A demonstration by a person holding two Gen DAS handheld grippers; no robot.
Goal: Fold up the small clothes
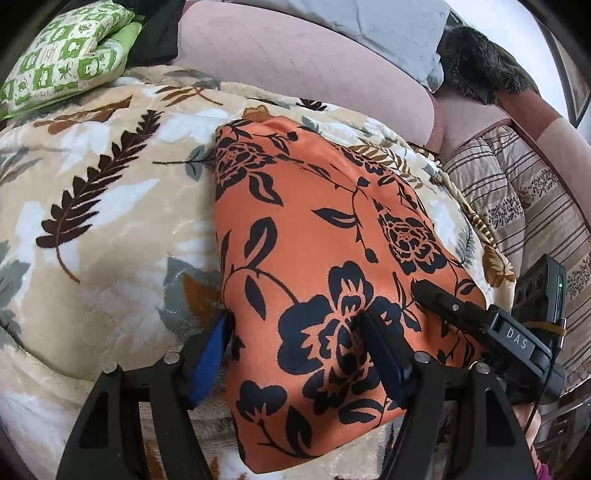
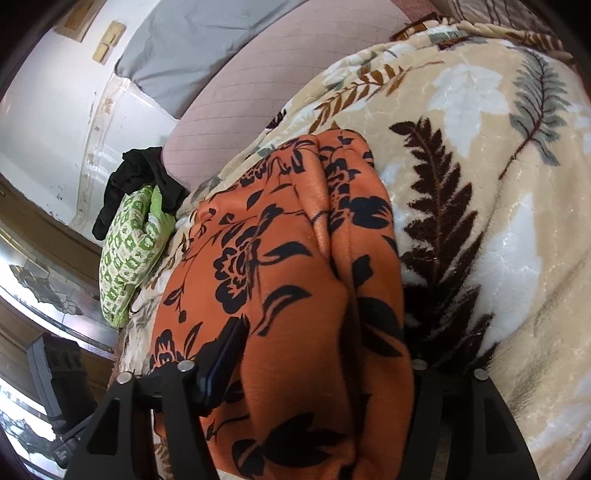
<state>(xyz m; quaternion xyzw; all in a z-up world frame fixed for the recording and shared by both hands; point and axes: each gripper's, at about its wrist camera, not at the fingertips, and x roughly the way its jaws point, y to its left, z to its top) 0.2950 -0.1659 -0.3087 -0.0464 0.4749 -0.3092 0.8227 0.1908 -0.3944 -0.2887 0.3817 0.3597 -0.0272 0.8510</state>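
An orange garment with black flowers [image 1: 317, 236] lies folded on a cream leaf-print blanket [image 1: 92, 206]. My left gripper [image 1: 295, 325] is open, its jaws astride the garment's near left edge, the right finger on the cloth and the left finger on the blanket. In the left wrist view my right gripper [image 1: 428, 288] rests on the garment's right edge. In the right wrist view the garment [image 2: 295, 258] fills the space between my right gripper's [image 2: 314, 332] open jaws; only the left finger [image 2: 225, 350] shows, the right one is hidden under a fold.
A green checked pillow [image 1: 62, 55] and a black cloth [image 2: 140, 177] lie at the blanket's far side. A pink bolster [image 1: 295, 66] and grey pillow [image 1: 388, 26] lie behind. A striped quilt [image 1: 517, 192] is on the right.
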